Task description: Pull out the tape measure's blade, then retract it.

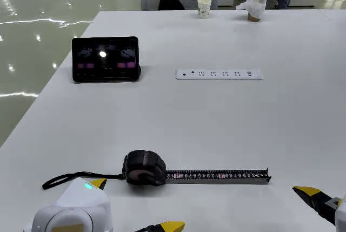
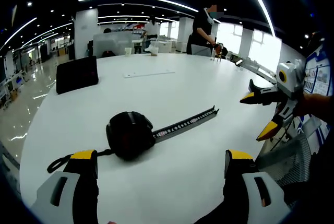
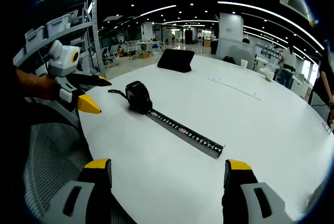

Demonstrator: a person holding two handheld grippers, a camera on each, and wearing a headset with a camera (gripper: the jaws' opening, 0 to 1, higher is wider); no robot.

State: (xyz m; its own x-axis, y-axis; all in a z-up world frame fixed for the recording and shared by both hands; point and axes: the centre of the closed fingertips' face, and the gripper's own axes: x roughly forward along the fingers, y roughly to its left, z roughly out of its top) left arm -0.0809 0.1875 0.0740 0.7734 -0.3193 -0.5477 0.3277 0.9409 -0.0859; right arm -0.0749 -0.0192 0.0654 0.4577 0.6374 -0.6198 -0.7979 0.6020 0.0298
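**Q:** State of the left hand-held gripper?
**A:** Jaws spread wide, nothing held. The black round-cased tape measure lies on the white surface just ahead of it, in line with the gap between the jaws and not touched

**Q:** State of the right hand-held gripper?
**A:** Jaws also wide apart and empty. The free end of the dark graduated blade lies ahead of it, apart from both yellow tips

**Q:** Blade condition?
**A:** Drawn out of the case and lying flat on the surface, running from the case toward the right hand-held gripper. The black wrist strap trails from the opposite side of the case, near the left hand-held gripper

**Q:** Other items?
**A:** A black tablet on a stand and a white power strip sit well beyond both hand-held grippers
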